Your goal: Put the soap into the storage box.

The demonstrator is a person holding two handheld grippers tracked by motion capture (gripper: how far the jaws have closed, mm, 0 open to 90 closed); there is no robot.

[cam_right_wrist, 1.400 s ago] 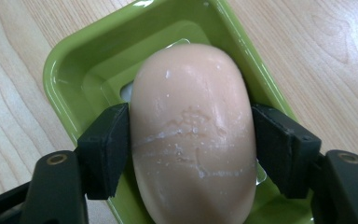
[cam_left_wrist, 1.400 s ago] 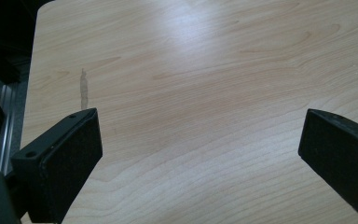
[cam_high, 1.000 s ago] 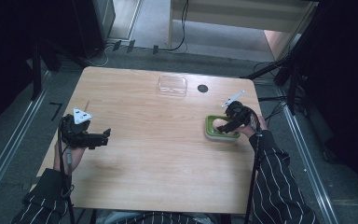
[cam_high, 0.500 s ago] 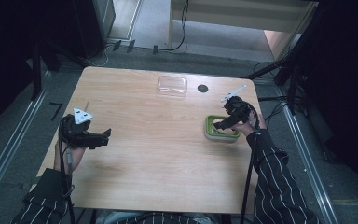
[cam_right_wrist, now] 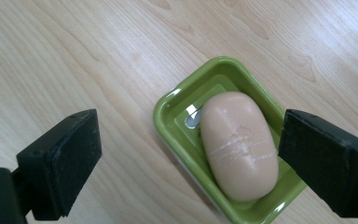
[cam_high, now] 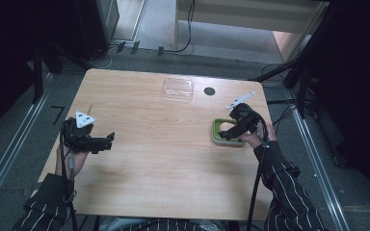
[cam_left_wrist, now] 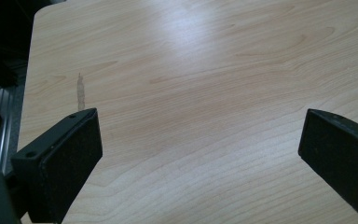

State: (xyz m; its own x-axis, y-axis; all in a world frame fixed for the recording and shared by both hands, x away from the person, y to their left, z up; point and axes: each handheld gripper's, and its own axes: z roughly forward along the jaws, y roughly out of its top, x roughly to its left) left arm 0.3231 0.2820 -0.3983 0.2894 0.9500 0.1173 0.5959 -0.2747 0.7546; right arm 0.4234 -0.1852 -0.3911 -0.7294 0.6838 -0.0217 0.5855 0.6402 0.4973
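Barely anything has shifted in the last second: the right tongs (cam_high: pixel 227 136) have just crept a touch further over the soap dish, and the left ones haven't budged. So, the soap bar (cam_right_wrist: pixel 239 144), a pinkish-beige oval with pale scuff lines across it, is lying in the green soap dish (cam_right_wrist: pixel 177 135), which sits on the worktop (cam_high: pixel 173 159) near its right edge. The right tongs hang over it with both black jaws spread wide, one on each side of the dish, not touching the soap or the dish as far as I can see. Further out, a clear plastic lid or tray (cam_high: pixel 178 88) lies near the far edge, with a small dark round spot (cam_high: pixel 209 91) just beside it. Way over on the left, the left tongs (cam_high: pixel 107 141) are also wide apart, holding nothing, just bare wood between them.
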